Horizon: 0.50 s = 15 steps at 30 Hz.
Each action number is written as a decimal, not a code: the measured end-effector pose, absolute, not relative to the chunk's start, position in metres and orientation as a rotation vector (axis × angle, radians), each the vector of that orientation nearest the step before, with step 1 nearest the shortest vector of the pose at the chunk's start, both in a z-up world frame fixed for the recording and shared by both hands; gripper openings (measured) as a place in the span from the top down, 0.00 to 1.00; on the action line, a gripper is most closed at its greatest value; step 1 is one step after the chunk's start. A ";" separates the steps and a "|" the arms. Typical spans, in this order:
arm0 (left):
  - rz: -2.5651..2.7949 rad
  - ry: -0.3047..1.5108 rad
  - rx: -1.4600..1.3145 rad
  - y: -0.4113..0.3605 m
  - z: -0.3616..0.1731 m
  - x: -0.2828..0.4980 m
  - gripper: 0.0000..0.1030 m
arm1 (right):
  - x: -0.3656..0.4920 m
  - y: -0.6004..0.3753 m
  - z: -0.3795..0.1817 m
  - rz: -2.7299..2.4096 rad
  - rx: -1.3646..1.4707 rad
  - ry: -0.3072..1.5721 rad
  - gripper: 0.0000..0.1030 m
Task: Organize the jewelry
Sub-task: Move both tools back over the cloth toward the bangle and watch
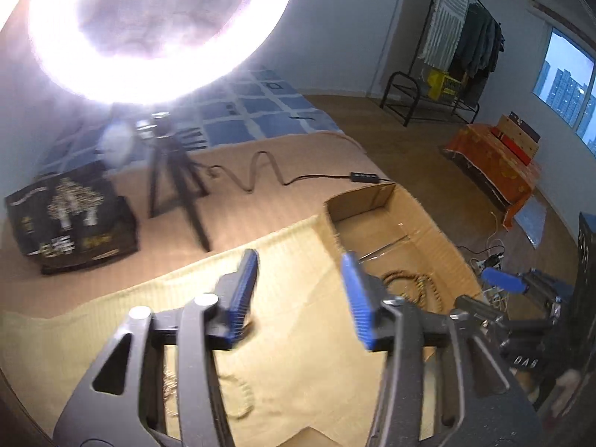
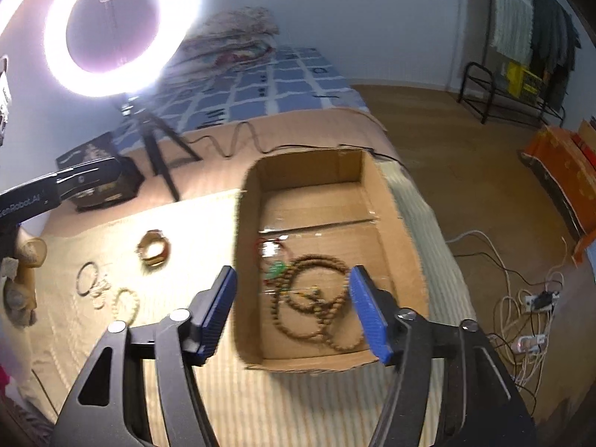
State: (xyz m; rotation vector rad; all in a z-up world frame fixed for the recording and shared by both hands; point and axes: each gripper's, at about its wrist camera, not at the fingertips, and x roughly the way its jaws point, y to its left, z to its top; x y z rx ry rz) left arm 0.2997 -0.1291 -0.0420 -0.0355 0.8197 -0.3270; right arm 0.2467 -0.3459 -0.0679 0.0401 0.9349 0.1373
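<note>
**Inspector:** Two grippers were seen, both with jaws apart and nothing between them. The right gripper [image 2: 294,309] hung over the open brown cardboard box [image 2: 395,257], which sat on the ribbed beige mat [image 2: 208,223].

**Clerk:** And the jewelry?

**Inspector:** A long string of dark wooden beads [image 2: 316,305] lay coiled in loops on the box floor. Loose on the mat to its left lay a thick brown bangle [image 2: 154,249], a thin dark ring bracelet [image 2: 86,278] and a pale beaded bracelet [image 2: 126,303]. The left gripper [image 1: 301,298] was also empty.

**Clerk:** Handling?

**Inspector:** Judged light. The beaded strands would be limp and drape; pinch one section. Being coiled, they had no long axis. The bangle looked rigid and lay flat; grip across its rim.
</note>
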 end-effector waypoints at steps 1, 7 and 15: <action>-0.313 0.815 -0.031 -0.118 -0.040 0.294 0.47 | 0.244 -0.340 -0.066 0.149 0.029 0.928 0.35; -0.224 0.833 -0.031 -0.052 -0.042 0.263 0.44 | 0.235 -0.309 -0.062 0.214 -0.003 0.912 0.32; -0.104 0.904 -0.104 0.028 -0.076 0.237 0.44 | 0.235 -0.269 -0.069 0.308 0.029 0.934 0.32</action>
